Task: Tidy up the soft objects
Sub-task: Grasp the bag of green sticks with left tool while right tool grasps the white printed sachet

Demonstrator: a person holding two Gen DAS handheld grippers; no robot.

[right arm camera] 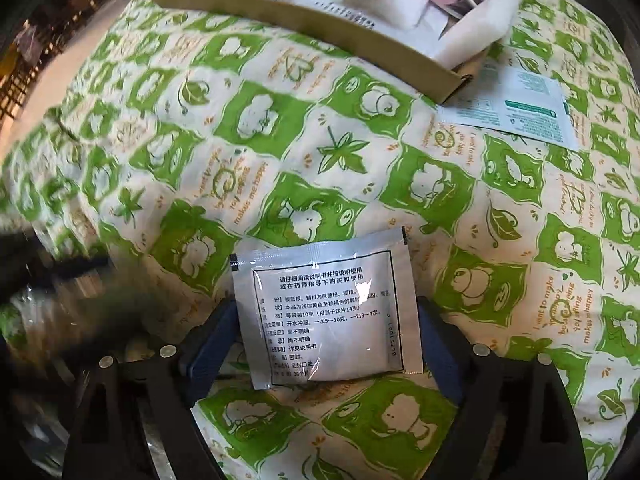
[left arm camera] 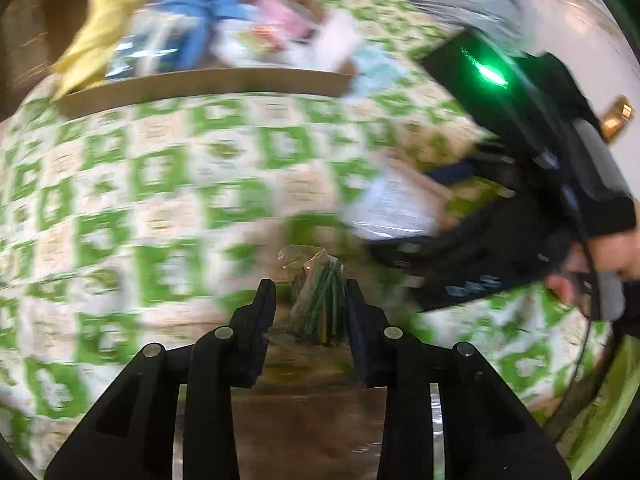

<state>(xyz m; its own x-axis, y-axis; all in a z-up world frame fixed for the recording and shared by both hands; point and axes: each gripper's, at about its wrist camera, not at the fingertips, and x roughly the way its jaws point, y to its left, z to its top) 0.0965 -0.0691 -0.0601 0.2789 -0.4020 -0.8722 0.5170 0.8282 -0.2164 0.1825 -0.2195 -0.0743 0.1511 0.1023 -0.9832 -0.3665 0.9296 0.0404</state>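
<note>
Held a clear bag of green sticks upright in the left hand-held gripper, fingers drawn in narrow against its sides. Judged it clamped rather than merely flanked, since the bag showed sharp while everything behind smeared. Kept it above the bare brown tabletop, just off the edge of the green-and-white cloth, probably so it could be carried clear without dragging. Gripped a white printed sachet in the right hand-held gripper, fingers set wide at its two side edges, printed face toward the camera. Took that wide stance as forced by the flat sachet's breadth, not as a release; could not fully confirm pad pressure. Pointed steeply down over the cloth. Farther on, saw a green-printed packet lying flat on the cloth, just beside the corner of a low cardboard box, not yet collected. Found the box at the far side already crowded with soft things: a yellow rag draped over its rim, a blue cloth, pink and white packs. Read the box as the gathering place, hence both loads lifted and aimed that way.
</note>
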